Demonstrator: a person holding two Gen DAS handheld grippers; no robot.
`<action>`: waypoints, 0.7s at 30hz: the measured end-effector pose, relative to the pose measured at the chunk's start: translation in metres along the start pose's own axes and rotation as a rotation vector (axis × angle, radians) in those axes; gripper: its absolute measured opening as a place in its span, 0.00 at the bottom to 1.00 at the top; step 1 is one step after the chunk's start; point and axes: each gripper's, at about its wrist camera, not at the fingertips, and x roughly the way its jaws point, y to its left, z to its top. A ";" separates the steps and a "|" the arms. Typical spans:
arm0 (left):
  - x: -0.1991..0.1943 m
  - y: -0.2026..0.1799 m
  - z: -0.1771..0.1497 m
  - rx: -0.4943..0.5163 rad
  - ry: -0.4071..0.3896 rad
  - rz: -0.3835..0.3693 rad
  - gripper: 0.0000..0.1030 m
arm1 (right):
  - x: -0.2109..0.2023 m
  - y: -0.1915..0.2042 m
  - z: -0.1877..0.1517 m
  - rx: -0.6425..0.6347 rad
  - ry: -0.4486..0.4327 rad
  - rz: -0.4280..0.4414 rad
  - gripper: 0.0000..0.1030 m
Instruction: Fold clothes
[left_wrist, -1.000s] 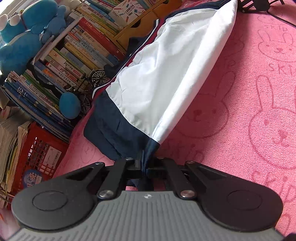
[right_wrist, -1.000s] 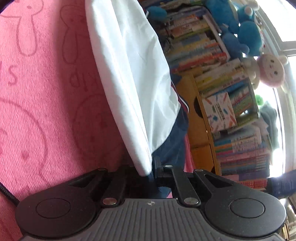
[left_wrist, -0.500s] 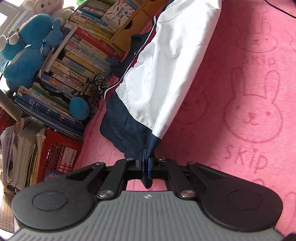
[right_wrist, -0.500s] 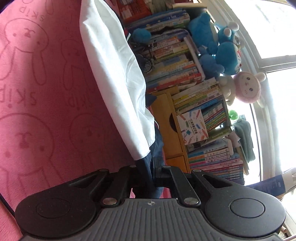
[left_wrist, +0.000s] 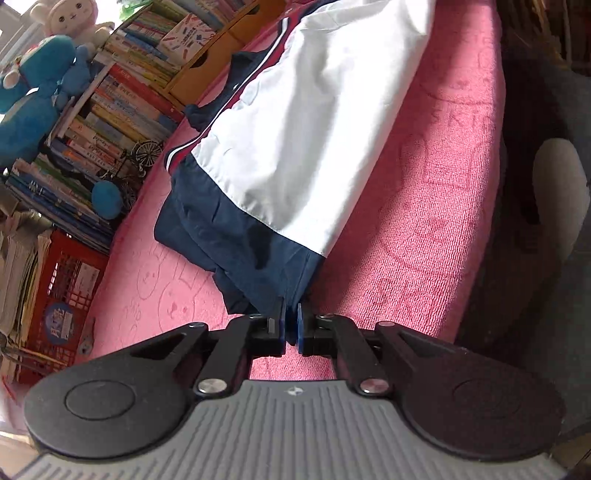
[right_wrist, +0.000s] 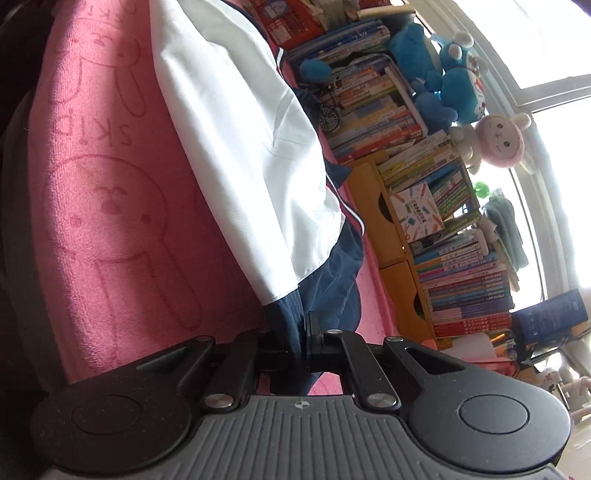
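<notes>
While the white-and-navy garment (left_wrist: 314, 147) is stretching across the middle of the left wrist view, it is showing a broad white panel, a navy hem and red-and-white striping along its left edge, lying over the pink rabbit-print blanket (left_wrist: 424, 221). The left gripper (left_wrist: 290, 321) is sitting at bottom centre with its jaws parted by only a narrow slit, the navy hem ending right at the blue pads (left_wrist: 300, 325); whether any cloth is pinched there, I cannot tell. Over in the right wrist view, the right gripper (right_wrist: 295, 336) is clamping down on the navy edge, which is running between the black fingers and out below them. One garment, two grippers, one blanket. In the upper right of that view, books (right_wrist: 373, 107) are stacking up beside two blue plush toys (right_wrist: 458, 88) and one pink plush rabbit (right_wrist: 498, 140).
</notes>
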 end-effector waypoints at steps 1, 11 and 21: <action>-0.001 0.000 0.000 0.001 0.005 -0.001 0.06 | -0.001 0.001 -0.001 0.007 -0.001 0.001 0.07; -0.016 0.002 -0.024 -0.164 0.066 0.010 0.06 | -0.009 0.005 -0.018 0.069 -0.030 0.031 0.13; -0.070 0.030 -0.045 -0.840 -0.132 0.090 0.27 | -0.049 -0.029 -0.048 0.565 0.122 0.061 0.31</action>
